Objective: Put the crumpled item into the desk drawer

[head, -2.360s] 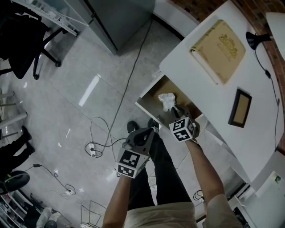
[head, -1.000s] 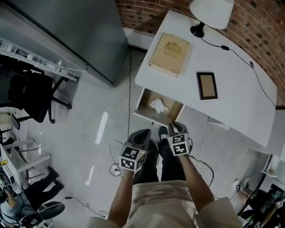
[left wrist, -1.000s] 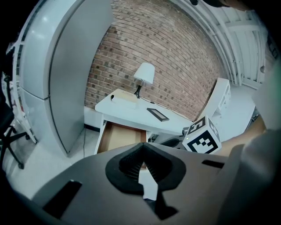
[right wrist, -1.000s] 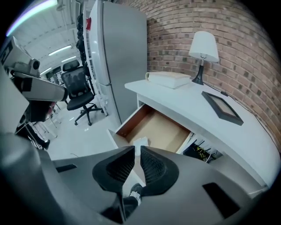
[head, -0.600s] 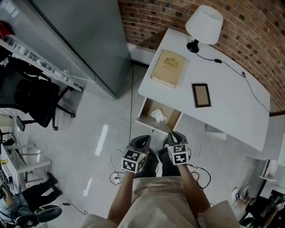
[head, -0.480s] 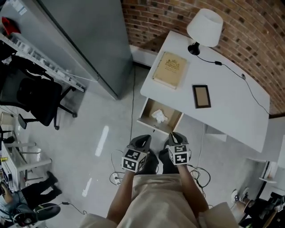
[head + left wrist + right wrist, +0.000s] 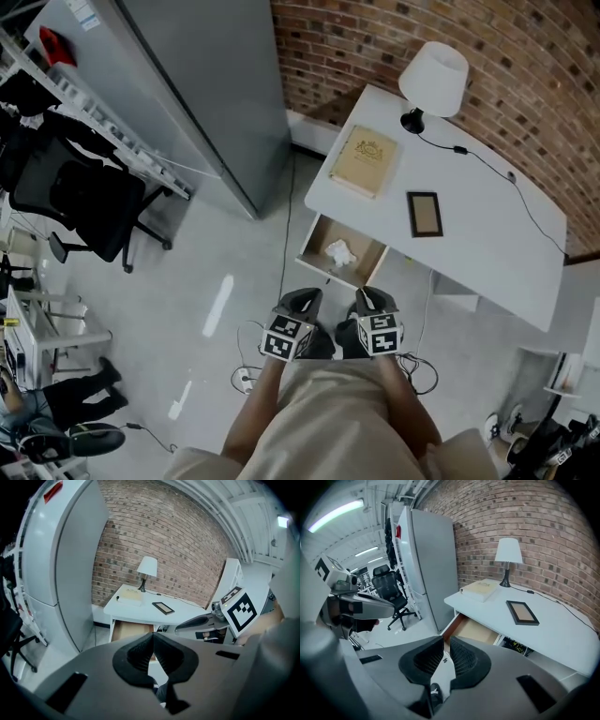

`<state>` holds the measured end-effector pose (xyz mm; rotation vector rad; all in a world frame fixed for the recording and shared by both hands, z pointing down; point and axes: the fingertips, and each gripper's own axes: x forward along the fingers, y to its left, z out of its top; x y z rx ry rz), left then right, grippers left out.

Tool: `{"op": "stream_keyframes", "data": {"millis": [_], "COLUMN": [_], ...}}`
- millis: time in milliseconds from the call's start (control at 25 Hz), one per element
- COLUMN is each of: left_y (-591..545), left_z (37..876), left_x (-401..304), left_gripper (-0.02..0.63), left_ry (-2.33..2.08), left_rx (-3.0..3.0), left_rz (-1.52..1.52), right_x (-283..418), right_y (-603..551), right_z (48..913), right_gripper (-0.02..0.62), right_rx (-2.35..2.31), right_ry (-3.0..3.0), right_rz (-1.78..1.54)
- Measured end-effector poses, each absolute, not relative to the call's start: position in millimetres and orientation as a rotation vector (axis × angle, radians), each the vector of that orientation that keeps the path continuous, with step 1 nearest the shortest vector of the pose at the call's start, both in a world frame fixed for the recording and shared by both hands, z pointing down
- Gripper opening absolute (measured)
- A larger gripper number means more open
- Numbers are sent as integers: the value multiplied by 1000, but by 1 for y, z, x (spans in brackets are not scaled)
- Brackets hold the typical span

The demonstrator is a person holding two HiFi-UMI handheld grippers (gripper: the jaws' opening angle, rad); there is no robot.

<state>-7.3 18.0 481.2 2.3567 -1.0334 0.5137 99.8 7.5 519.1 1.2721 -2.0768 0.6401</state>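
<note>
The wad (image 7: 339,251) lay in the open drawer (image 7: 364,259), ahead of the closed left gripper (image 7: 307,297) and the barely parted, empty right gripper (image 7: 366,297) alike.

Right gripper (image 7: 446,641) pads (image 7: 462,656) are matt black with fine ribbing, rubbery I guess, and the shell's smooth grey plastic. Ahead of the jaws, the desk (image 7: 562,634) is smooth matt white and the drawer (image 7: 478,630) is bare brown wood inside. The crumpled item (image 7: 339,251) looks like white paper. Rough brick wall (image 7: 543,513) beyond, glossy floor (image 7: 187,272) below the jaws.
</note>
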Motion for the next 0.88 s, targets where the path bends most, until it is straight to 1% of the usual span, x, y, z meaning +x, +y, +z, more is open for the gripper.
{"op": "stream_keyframes", "data": {"millis": [640,880], "left_y": [20,20], "left_z": [484,489], "left_x": [-12,-16], "left_gripper": [15,15], "left_ry": [-1041,-1043], "left_rx": [2366,2353], "left_rz": [507,502], "right_x": [110,106], "right_y": [15,14], "right_z": [516,520], "right_gripper": [64,44], "right_rx": [1286,1276], "right_ry": [-2083,-2076], "right_rz": [634,631]}}
